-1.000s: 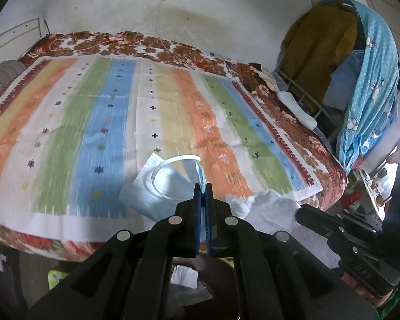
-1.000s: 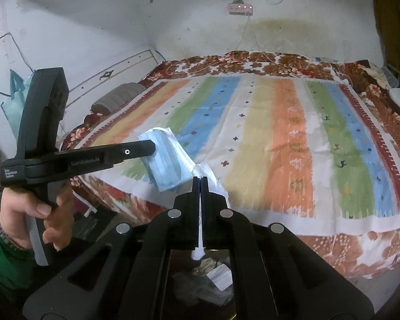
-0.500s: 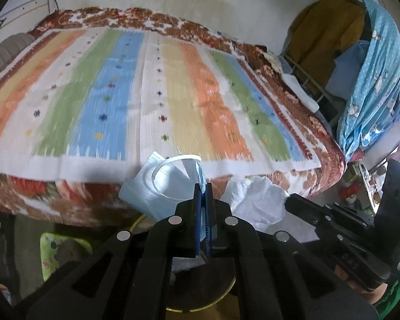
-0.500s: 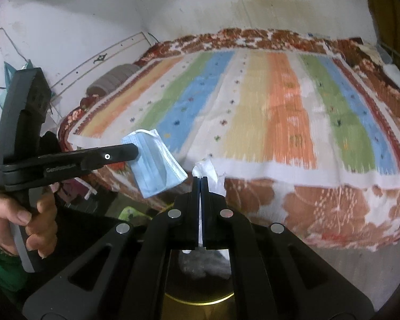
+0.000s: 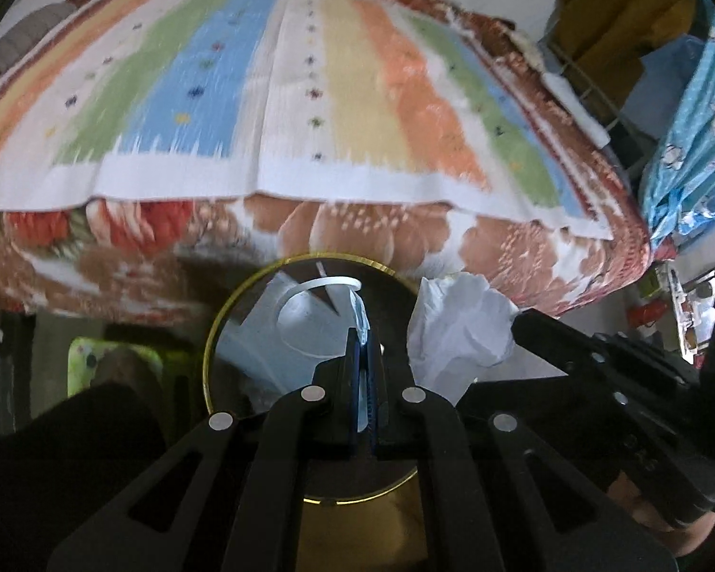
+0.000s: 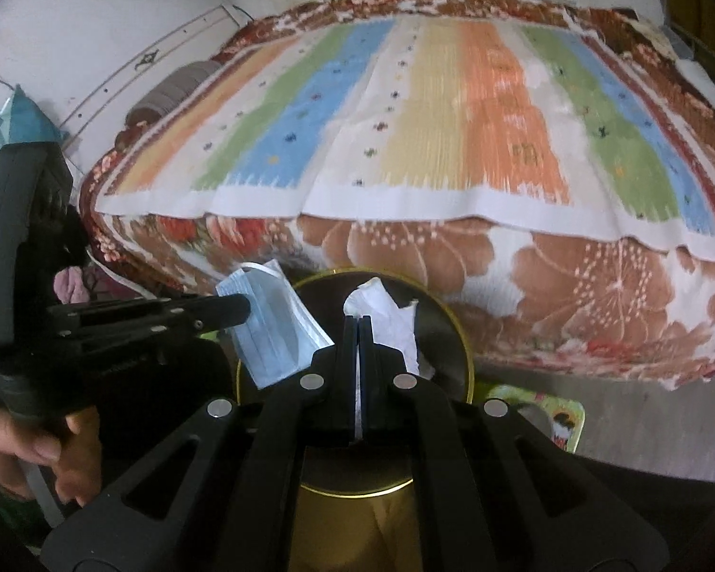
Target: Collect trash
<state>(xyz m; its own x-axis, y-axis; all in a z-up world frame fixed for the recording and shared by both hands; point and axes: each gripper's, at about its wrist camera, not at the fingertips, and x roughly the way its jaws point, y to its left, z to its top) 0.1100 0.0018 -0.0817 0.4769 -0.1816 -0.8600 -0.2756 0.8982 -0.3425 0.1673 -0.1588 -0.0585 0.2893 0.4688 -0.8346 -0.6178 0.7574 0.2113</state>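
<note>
My left gripper (image 5: 363, 333) is shut on a light blue face mask (image 5: 281, 333) and holds it over the open mouth of a round bin with a gold rim (image 5: 209, 333). My right gripper (image 6: 359, 321) is shut on a crumpled white tissue (image 6: 391, 319) above the same bin (image 6: 467, 352). In the right wrist view the left gripper (image 6: 243, 310) holds the mask (image 6: 271, 333) at the bin's left edge. In the left wrist view the right gripper (image 5: 517, 319) holds the tissue (image 5: 457, 319) at the bin's right edge.
A bed with a striped sheet (image 5: 281, 95) over a floral blanket (image 6: 548, 276) stands just behind the bin. Clothes hang on a rack (image 5: 681, 95) at the right. A green patterned mat (image 6: 557, 414) lies on the floor beside the bin.
Both grippers have pulled back from the bed and dropped lower, carrying mask and tissue. The bin's mouth now lies right under them.
</note>
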